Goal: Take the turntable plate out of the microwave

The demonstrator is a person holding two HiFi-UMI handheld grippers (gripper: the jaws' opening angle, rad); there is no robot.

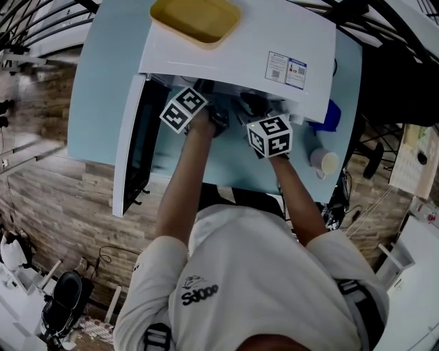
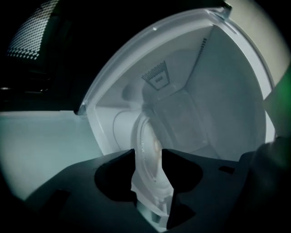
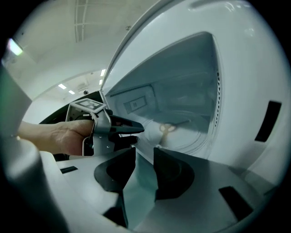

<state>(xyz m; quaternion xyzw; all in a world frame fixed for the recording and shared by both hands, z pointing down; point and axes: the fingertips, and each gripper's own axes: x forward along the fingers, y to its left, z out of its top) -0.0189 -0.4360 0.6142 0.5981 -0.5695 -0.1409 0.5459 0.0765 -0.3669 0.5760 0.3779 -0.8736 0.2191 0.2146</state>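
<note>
Jaws of the left gripper (image 2: 149, 155) are gripping the turntable plate (image 2: 148, 136): the glass rim is sitting right between the tips, seen edge-on. The rest of the disc is rising just beyond them into the microwave (image 2: 218, 91) cavity, and its lower part is hiding behind the jaw bodies. Jaws of the right gripper (image 3: 144, 152) are standing narrow on the plate's near rim, with glass filling the gap between them; exact pad contact is hard to make out. Just left of those jaws, the left gripper (image 3: 132, 129) and its hand (image 3: 54, 136) are pinching the same rim. Beyond the right jaws the plate is spreading low in the cavity, a pale hub (image 3: 167, 129) showing through the glass. From the head view, both marker cubes (image 1: 184, 108) are sitting at the cavity mouth, while the jaws and the plate are hiding under the microwave's top. The door (image 1: 130, 147) is hanging open left of the left gripper. A cup (image 1: 324, 162) is standing on the table (image 1: 103, 89) right of the right gripper. A yellow tray (image 1: 195, 17) is lying on top of the microwave, beyond both, partly cut off by the frame.
</note>
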